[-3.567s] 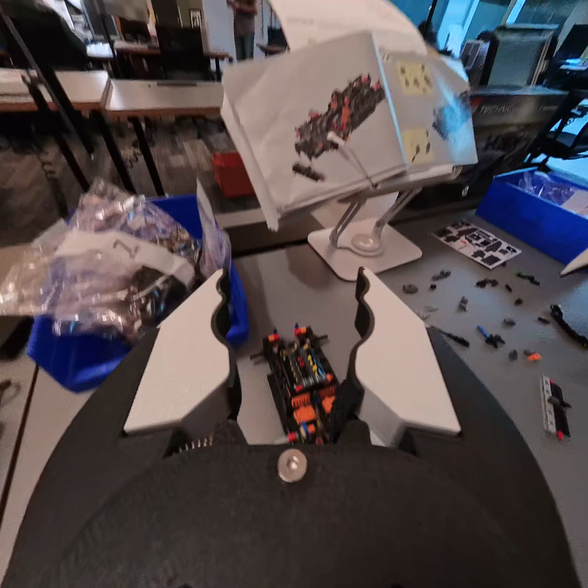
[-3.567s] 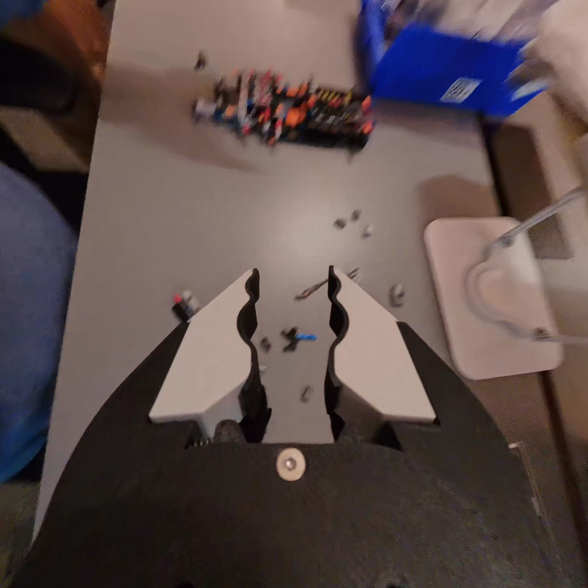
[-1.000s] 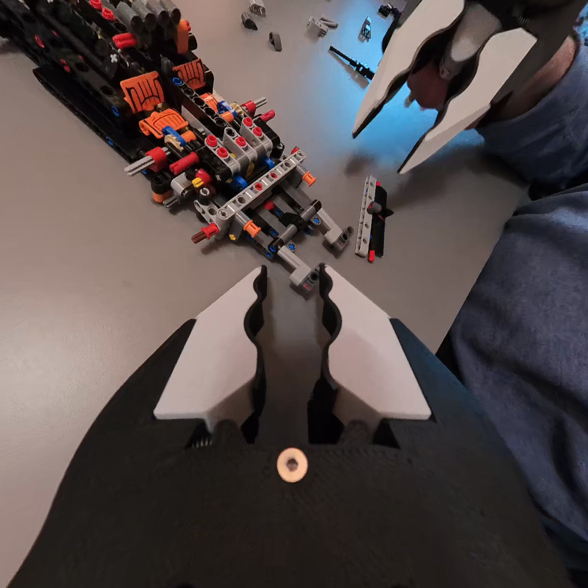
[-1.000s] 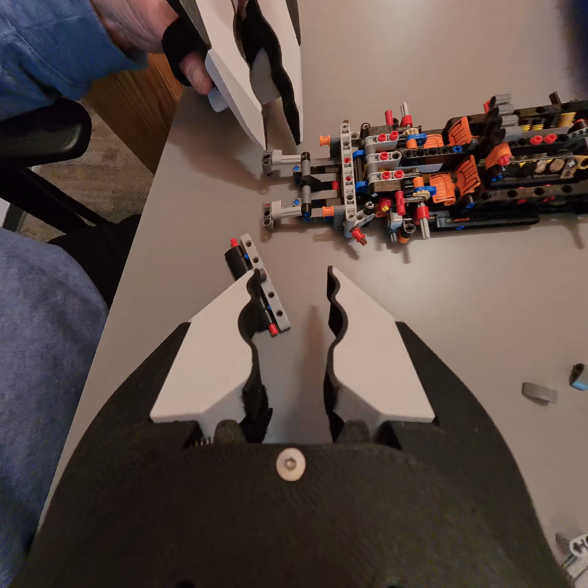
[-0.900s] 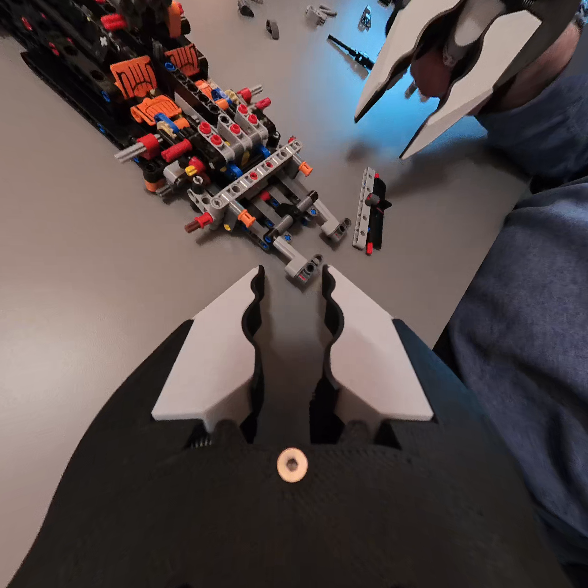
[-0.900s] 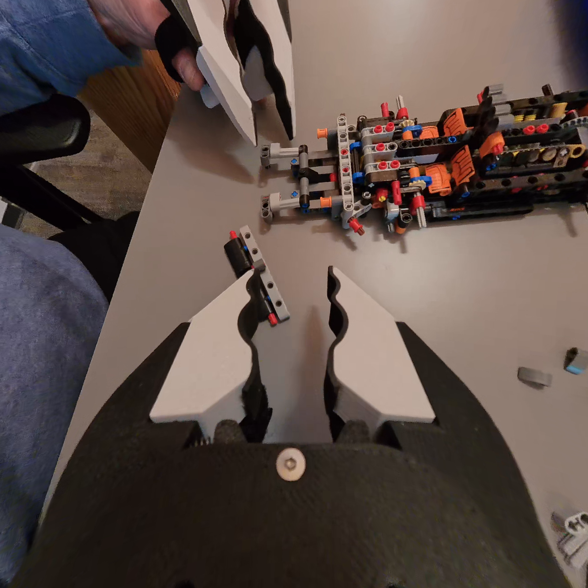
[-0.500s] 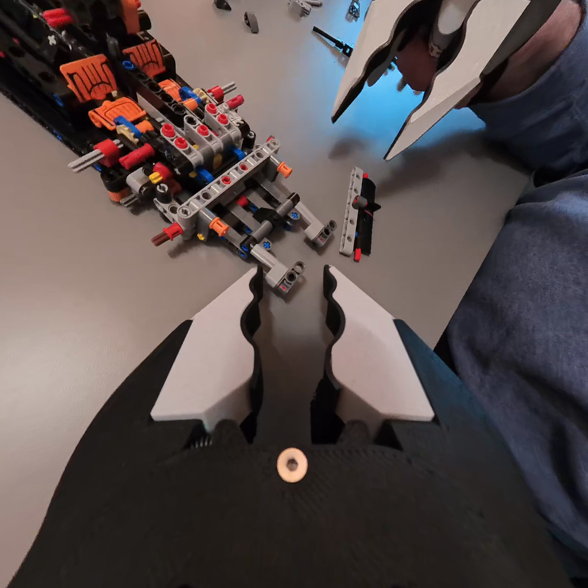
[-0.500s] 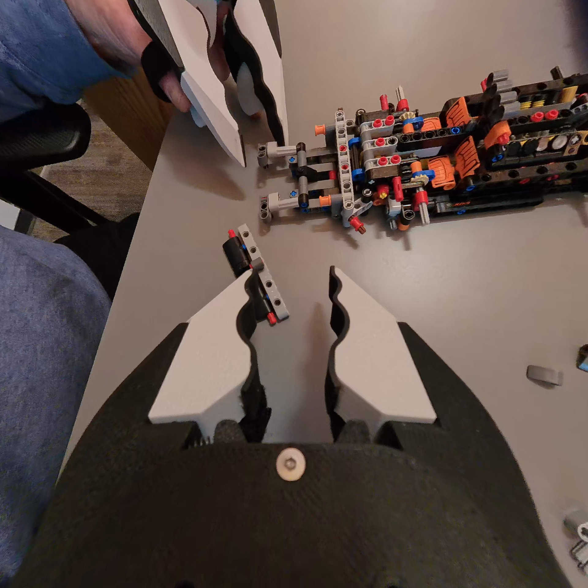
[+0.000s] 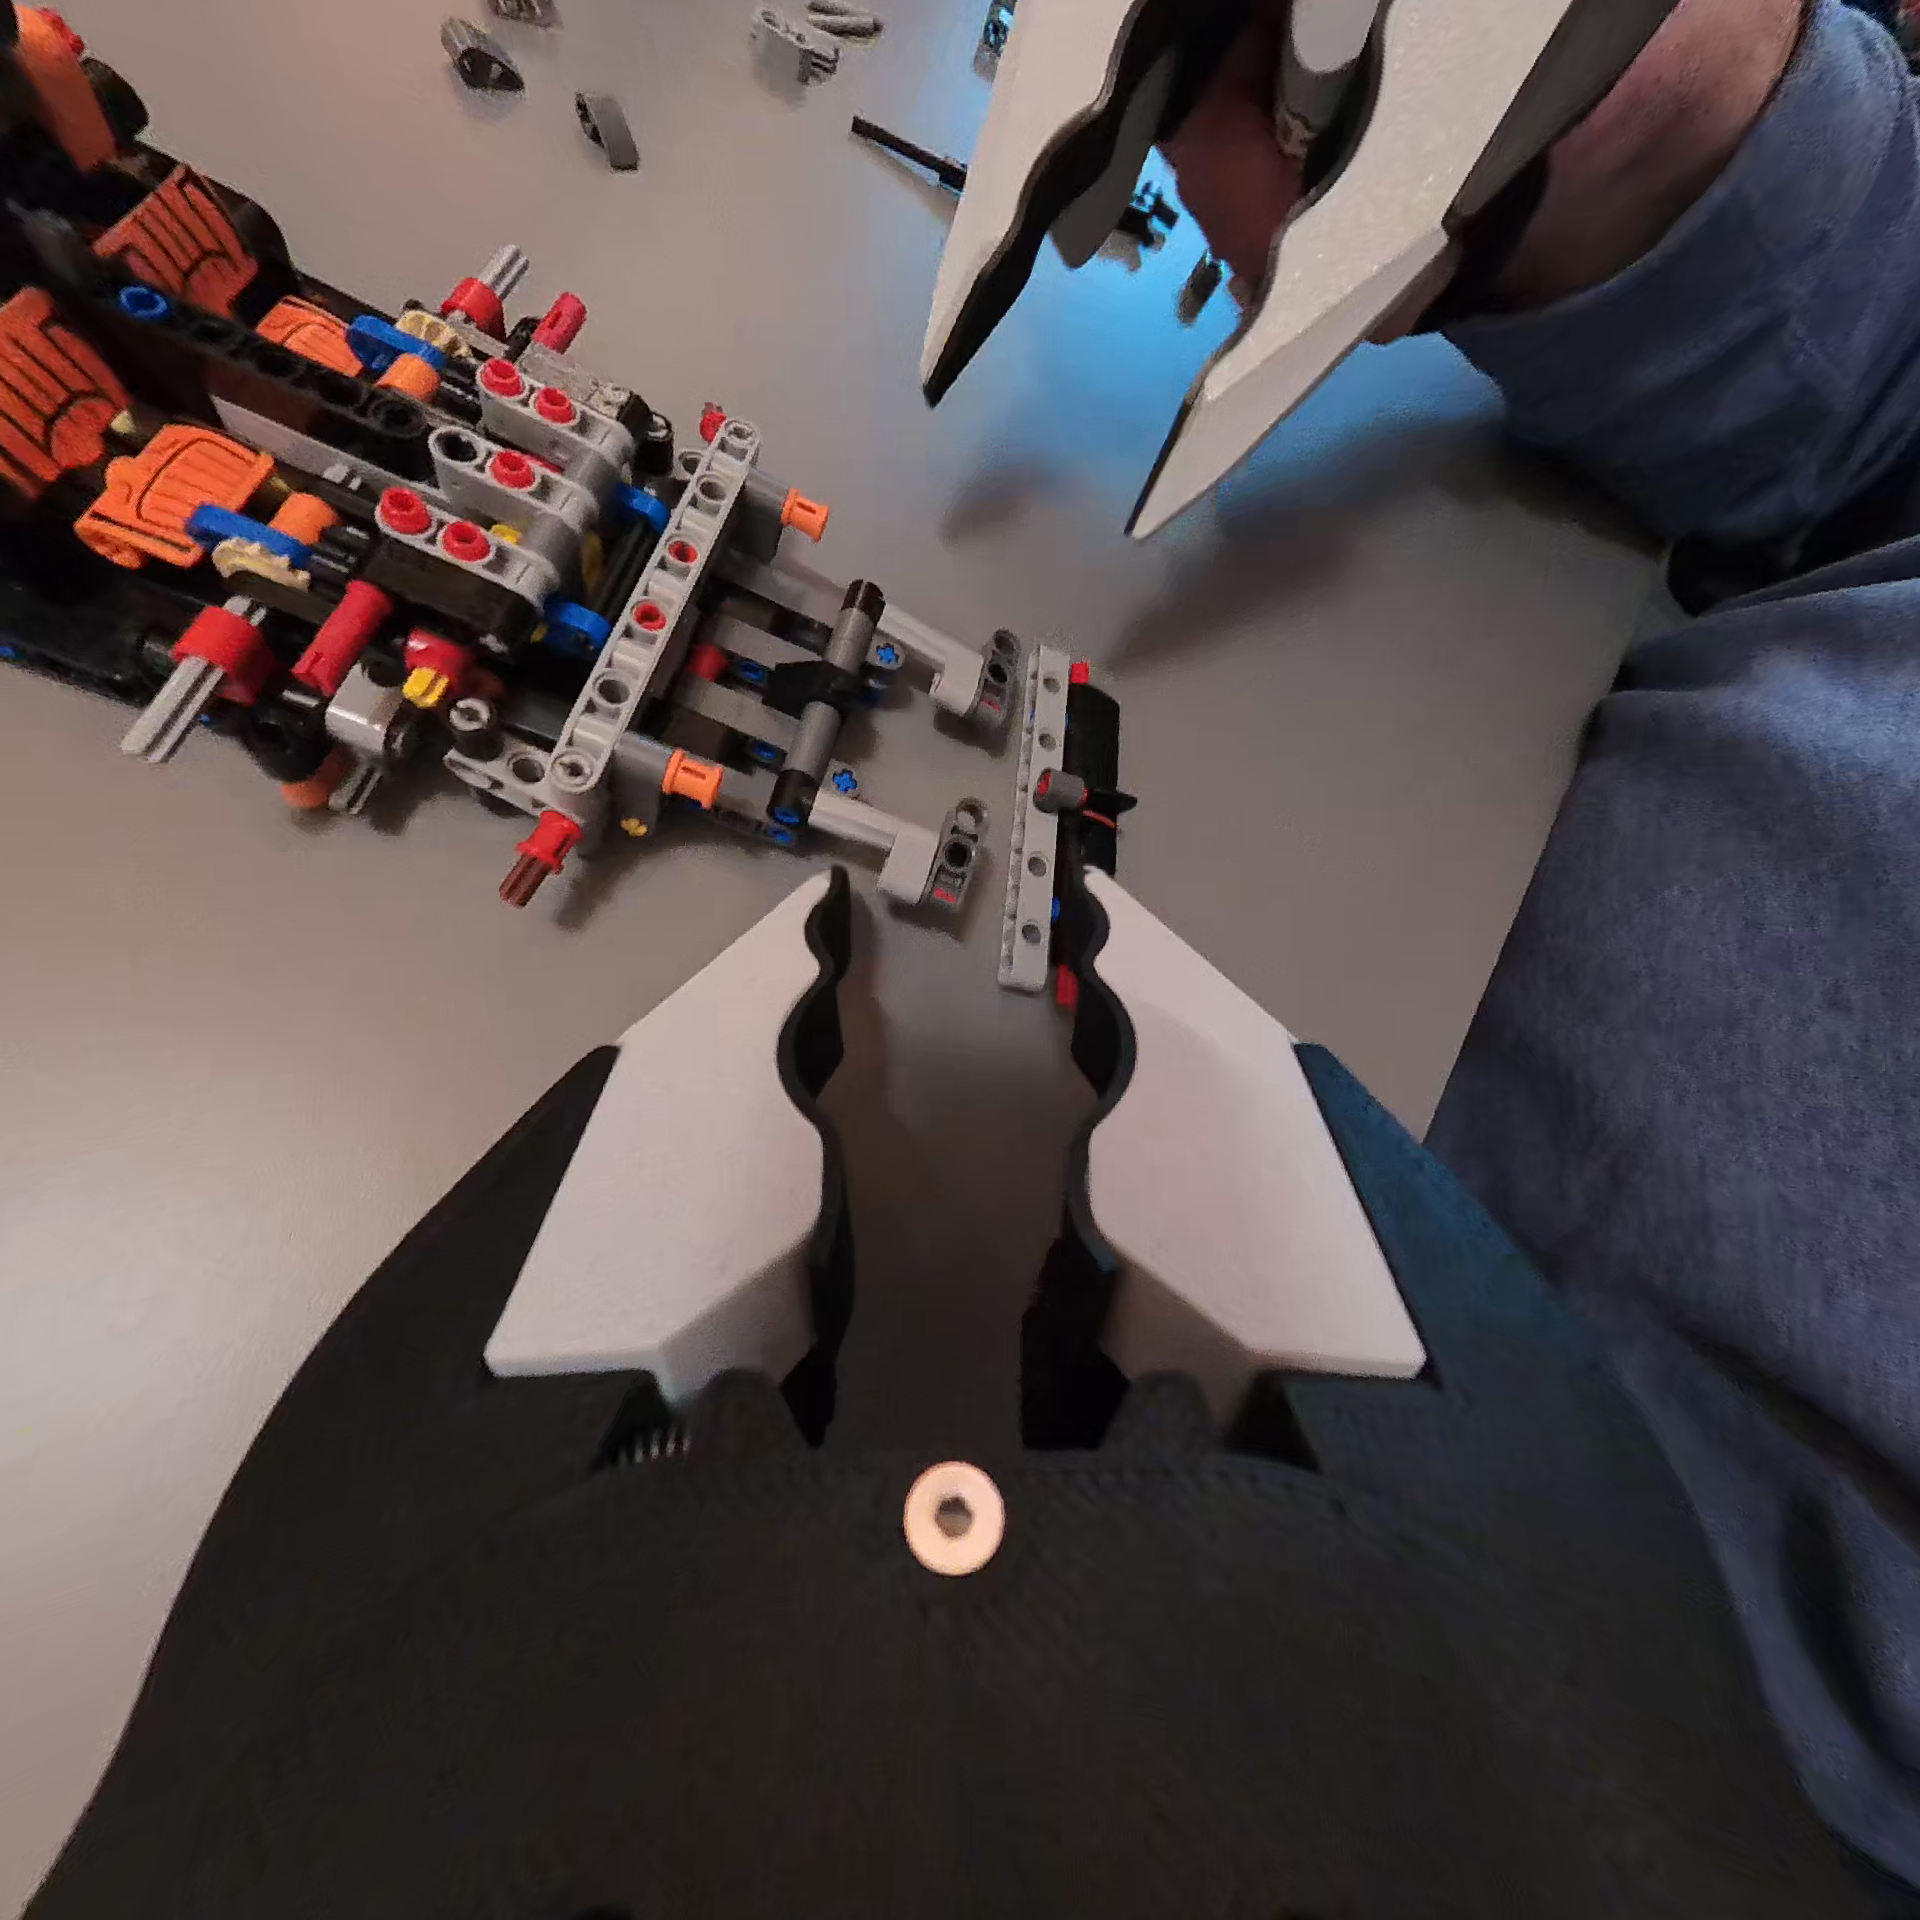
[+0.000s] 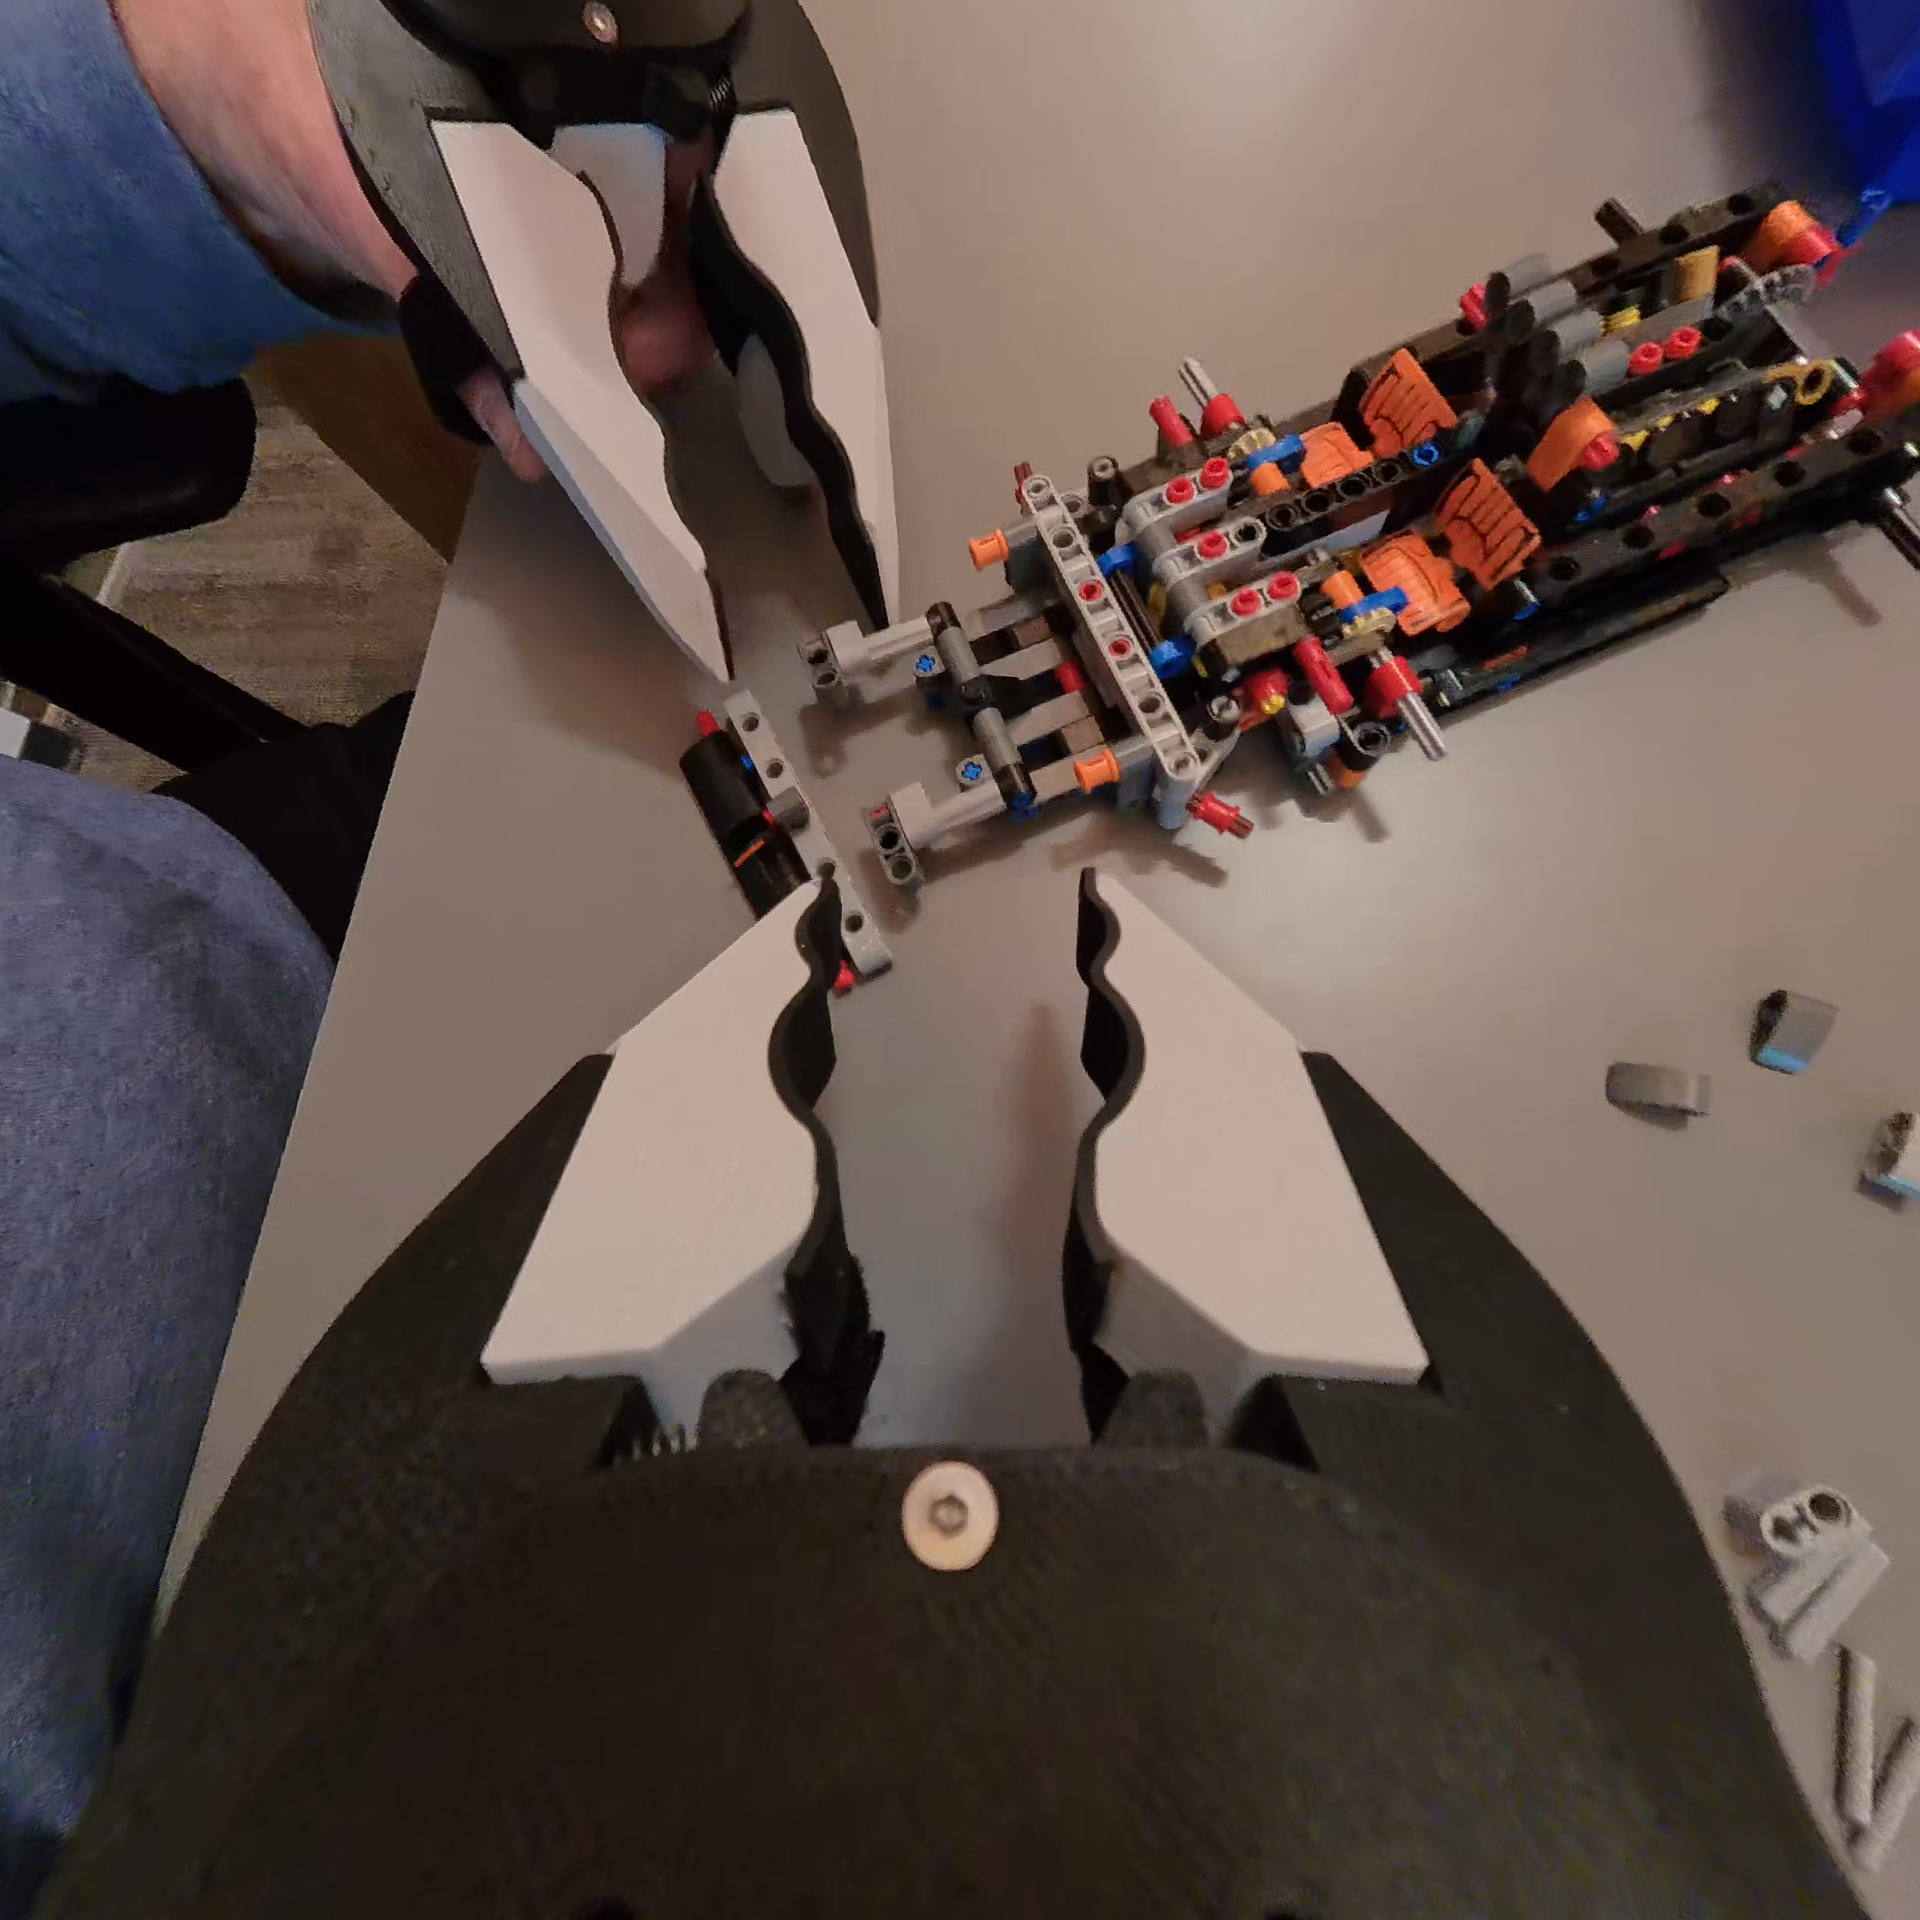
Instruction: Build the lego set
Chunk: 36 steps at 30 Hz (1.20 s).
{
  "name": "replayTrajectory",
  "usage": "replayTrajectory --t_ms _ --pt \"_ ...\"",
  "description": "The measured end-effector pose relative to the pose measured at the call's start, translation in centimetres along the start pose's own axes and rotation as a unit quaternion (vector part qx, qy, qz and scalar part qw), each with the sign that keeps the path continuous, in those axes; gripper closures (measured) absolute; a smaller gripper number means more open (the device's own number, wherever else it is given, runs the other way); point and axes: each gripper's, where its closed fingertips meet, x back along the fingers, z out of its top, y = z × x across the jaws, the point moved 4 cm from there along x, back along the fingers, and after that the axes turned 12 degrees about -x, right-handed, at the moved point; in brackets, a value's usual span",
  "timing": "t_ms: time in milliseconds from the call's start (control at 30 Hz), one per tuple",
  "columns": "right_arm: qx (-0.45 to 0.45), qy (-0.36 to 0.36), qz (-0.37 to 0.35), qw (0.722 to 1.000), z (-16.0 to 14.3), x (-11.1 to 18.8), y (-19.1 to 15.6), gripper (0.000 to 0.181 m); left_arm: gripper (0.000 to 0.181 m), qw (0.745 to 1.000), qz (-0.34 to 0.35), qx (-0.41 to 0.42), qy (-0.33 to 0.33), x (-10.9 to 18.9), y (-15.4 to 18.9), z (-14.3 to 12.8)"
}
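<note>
A long black, orange and grey lego chassis (image 9: 416, 540) lies on the grey table (image 9: 312, 1039), its two grey front arms pointing at me; it also shows in the right wrist view (image 10: 1299, 603). A small sub-assembly, a grey beam with a black part (image 9: 1044, 810), lies just off those arms, seen too in the right wrist view (image 10: 774, 800). My left gripper (image 9: 961, 883) is open and empty, its right fingertip beside the beam's near end. My right gripper (image 10: 956, 883) is open and empty, its left fingertip at the beam's other end. Each shows in the other's view: the right (image 9: 1034, 462), the left (image 10: 800, 644).
Small loose grey pieces (image 10: 1657, 1091) lie to the right, more at the far side (image 9: 608, 130). The table edge (image 10: 416, 727) runs close behind the sub-assembly, with a person's blue-clad leg (image 10: 125, 1039) beyond it. A blue bin corner (image 10: 1870, 104) is at the back.
Both grippers have closed in on the small sub-assembly from opposite sides. The left one has shifted right, from the chassis arm to the beam. Both stayed open.
</note>
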Motion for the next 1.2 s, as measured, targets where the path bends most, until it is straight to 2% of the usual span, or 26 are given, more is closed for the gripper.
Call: replayTrajectory --t_ms 33,200,433,533,767,1067,1200 --pt "-0.003 -0.002 0.001 1.000 -0.3 0.1 0.1 0.138 0.141 1.000 0.005 0.003 0.003 0.4 -0.1 -0.1" --pt "-0.009 -0.022 0.017 1.000 -1.2 -0.7 -0.1 0.141 0.141 1.000 0.025 0.006 0.008 1.7 -0.1 -0.5" --pt "0.010 -0.033 0.017 0.999 -1.2 -2.4 -0.9 0.149 0.147 0.998 0.042 -0.031 -0.033 0.1 0.2 -0.7" --pt "0.021 -0.034 0.006 0.999 -1.0 -2.7 -0.8 0.155 0.152 0.996 0.052 -0.048 -0.052 -0.5 0.2 -1.0" --pt "0.030 -0.037 0.005 0.999 -1.0 -3.4 -0.7 0.164 0.170 0.993 0.081 -0.073 -0.042 -0.2 0.0 -0.6" --pt "0.042 -0.032 0.003 0.999 -0.9 -3.2 -0.8 0.171 0.171 0.991 0.093 -0.088 -0.033 -0.1 0.2 -0.3" --pt "0.073 -0.012 0.006 0.997 0.2 -2.8 -2.1 0.171 0.168 0.990 0.099 -0.089 -0.044 0.0 0.1 -0.6"
